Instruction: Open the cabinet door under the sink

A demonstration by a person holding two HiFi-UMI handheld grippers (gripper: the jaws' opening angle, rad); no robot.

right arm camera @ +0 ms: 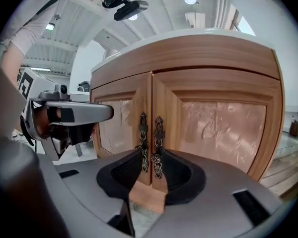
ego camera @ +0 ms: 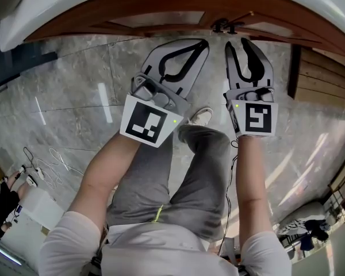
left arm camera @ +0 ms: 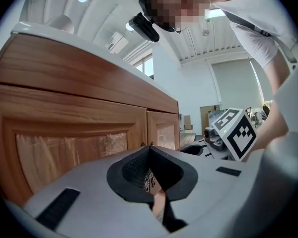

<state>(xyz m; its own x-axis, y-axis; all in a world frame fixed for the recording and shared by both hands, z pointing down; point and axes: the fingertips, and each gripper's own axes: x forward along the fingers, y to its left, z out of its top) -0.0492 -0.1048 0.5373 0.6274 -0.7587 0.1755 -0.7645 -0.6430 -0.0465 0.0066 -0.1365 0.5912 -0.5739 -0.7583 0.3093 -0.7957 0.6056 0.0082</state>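
At the far left of the head view, loose cables (ego camera: 43, 163) lie on the grey marble floor (ego camera: 75, 91). The left gripper (ego camera: 202, 43) reaches up toward the cabinet with its marker cube (ego camera: 146, 122) at the person's wrist. Its jaws are closed, tip against tip, and grip nothing. In the left gripper view, those jaws (left arm camera: 149, 150) meet in front of the seam between the two wooden doors. A strip of wood and dark metal ornament shows through the loop behind the tips.

The left door (right arm camera: 116, 118) and the right door (right arm camera: 223, 123) are both closed under the white bench (right arm camera: 198, 33), their edges together. Two dark ornate handles (ego camera: 221, 25) hang side by side at the seam, the left handle (right arm camera: 143, 140) just beside the right handle (right arm camera: 158, 143).

The right gripper (ego camera: 237, 42) points at that seam, with its jaws apart and nothing between the pads. In the right gripper view both handles sit framed in the gap between the jaws (right arm camera: 152, 151); whether the tips touch them I cannot tell. The person's grey trouser leg (ego camera: 201, 171) and a pale shoe (ego camera: 201, 117) show between the two arms. Wooden planks (ego camera: 322, 73) lie at the far right.
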